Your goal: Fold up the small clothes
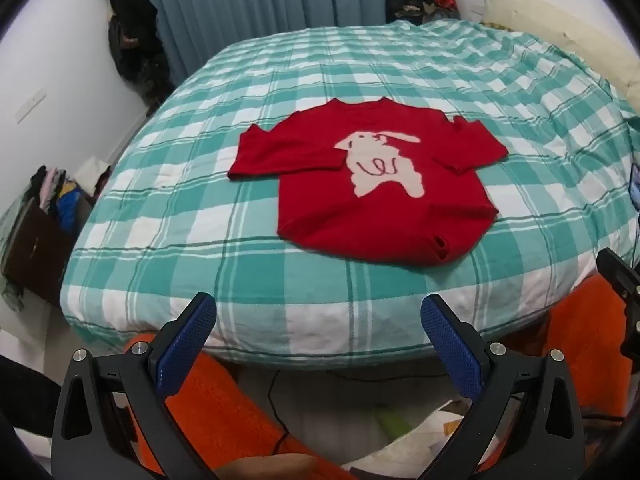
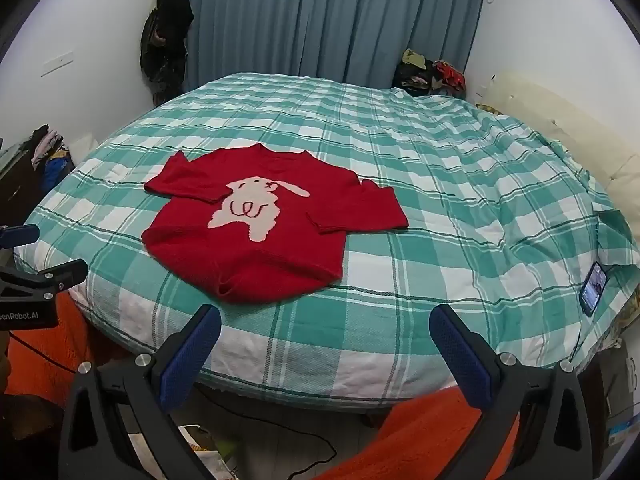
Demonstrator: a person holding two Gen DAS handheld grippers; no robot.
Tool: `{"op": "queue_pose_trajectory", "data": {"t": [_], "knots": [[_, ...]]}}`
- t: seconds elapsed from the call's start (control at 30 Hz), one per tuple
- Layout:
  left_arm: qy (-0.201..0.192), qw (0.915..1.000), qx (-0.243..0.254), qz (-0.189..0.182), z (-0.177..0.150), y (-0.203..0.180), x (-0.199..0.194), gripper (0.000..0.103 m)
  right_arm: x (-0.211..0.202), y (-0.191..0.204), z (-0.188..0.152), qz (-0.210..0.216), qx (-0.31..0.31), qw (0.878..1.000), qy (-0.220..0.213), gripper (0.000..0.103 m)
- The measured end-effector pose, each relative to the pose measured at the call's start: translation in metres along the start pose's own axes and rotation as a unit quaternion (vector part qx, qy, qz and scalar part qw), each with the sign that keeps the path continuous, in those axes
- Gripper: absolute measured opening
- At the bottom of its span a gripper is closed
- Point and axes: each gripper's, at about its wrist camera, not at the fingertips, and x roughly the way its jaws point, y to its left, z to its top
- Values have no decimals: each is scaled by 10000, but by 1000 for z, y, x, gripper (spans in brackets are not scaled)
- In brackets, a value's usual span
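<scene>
A small red sweater (image 1: 320,208) with a cream animal figure lies flat, front up, on the green-and-white checked bed cover (image 1: 200,208); both sleeves are folded in over its chest. It also shows in the right wrist view (image 2: 256,248). My left gripper (image 1: 318,312) is open and empty, held off the near edge of the bed, short of the sweater's hem. My right gripper (image 2: 324,324) is open and empty, over the near edge of the bed cover (image 2: 440,240), to the right of the hem. The left gripper (image 2: 36,264) shows at that view's left edge.
A phone (image 2: 594,288) lies on the cover near the right edge. Cream pillows (image 2: 560,128) line the right side. Clothes piles (image 2: 432,74) sit at the far corner, a dark coat (image 2: 168,32) hangs by blue curtains. Orange fabric (image 1: 224,400) and cables lie below the bed edge.
</scene>
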Motion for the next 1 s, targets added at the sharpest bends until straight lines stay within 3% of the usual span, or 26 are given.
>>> {"op": "queue_pose_trajectory", "data": {"t": [0.67,1.0], "knots": [[189,9997,-111,-64,-8,0,4,102,-2,6,1,-3,-54,10000,29,103],[99,9997,-152,-167,-2,2,-1,102,-2,9,0,84,-121,9999,7,103]]}}
